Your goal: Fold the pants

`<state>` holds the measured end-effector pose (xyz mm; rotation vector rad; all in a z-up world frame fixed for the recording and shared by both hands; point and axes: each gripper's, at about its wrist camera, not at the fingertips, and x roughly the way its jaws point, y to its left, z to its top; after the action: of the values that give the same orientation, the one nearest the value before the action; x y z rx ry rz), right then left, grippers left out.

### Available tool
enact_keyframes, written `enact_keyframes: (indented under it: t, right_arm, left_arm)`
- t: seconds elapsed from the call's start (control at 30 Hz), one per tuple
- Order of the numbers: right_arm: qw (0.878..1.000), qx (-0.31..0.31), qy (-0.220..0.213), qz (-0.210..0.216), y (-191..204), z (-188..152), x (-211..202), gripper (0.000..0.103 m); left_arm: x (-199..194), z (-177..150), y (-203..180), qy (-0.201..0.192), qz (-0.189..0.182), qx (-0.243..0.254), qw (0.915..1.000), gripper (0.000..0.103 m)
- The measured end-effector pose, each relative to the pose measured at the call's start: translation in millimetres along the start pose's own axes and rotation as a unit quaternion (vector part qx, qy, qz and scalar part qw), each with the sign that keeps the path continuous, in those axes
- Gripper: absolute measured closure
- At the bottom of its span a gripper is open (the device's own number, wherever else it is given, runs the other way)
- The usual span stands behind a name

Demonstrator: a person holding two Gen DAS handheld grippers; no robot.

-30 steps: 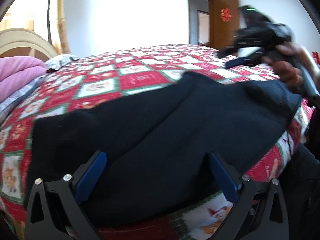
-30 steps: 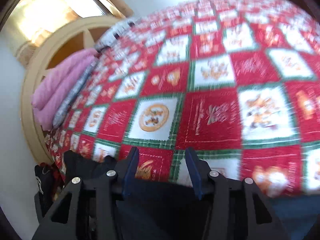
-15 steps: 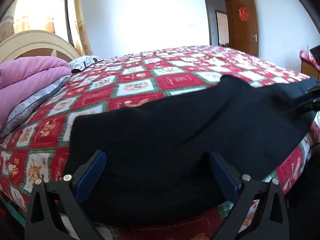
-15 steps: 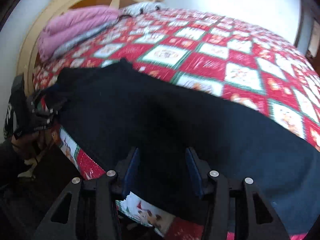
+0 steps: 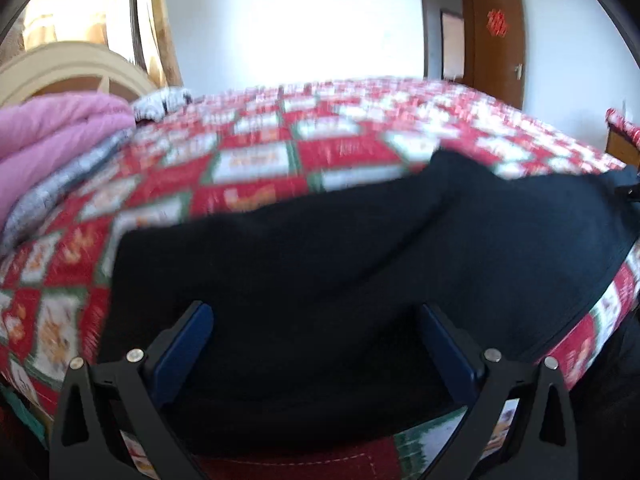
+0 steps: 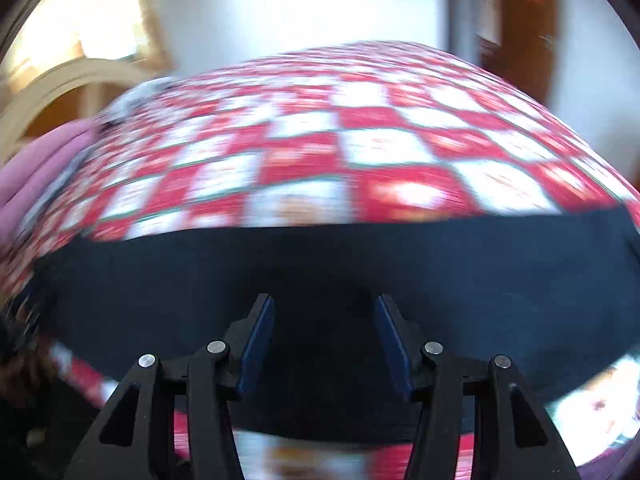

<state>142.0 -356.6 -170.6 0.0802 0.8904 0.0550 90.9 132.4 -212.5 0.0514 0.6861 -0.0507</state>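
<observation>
The black pants (image 5: 320, 264) lie flat along the near edge of a bed with a red, white and green patchwork quilt (image 5: 280, 160). My left gripper (image 5: 316, 320) is wide open and empty, its blue-padded fingers low over the pants' near edge. In the right wrist view the pants (image 6: 320, 264) form a dark band across the quilt (image 6: 360, 152). My right gripper (image 6: 325, 320) is open and empty over the pants' near edge. Both views are blurred by motion.
A folded pink blanket (image 5: 52, 140) over a grey one lies at the left by the cream headboard (image 5: 72, 68). A brown door (image 5: 496, 40) stands open at the far right. The bed edge drops off just below both grippers.
Both cameras have swung; the right wrist view now faces across the bed instead of along the pants. The right gripper's fingers stand wider apart. The left gripper stays open over the pants.
</observation>
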Motion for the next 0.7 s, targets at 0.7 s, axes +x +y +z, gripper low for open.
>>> enact_keyframes:
  t: [0.7]
  right_arm:
    - [0.981,0.173,-0.091,0.014,-152.5,5.7,-42.8,0.066]
  left_arm:
    - [10.7,34.4,-56.6,-0.002,-0.013,-0.029,0.9995,0.0]
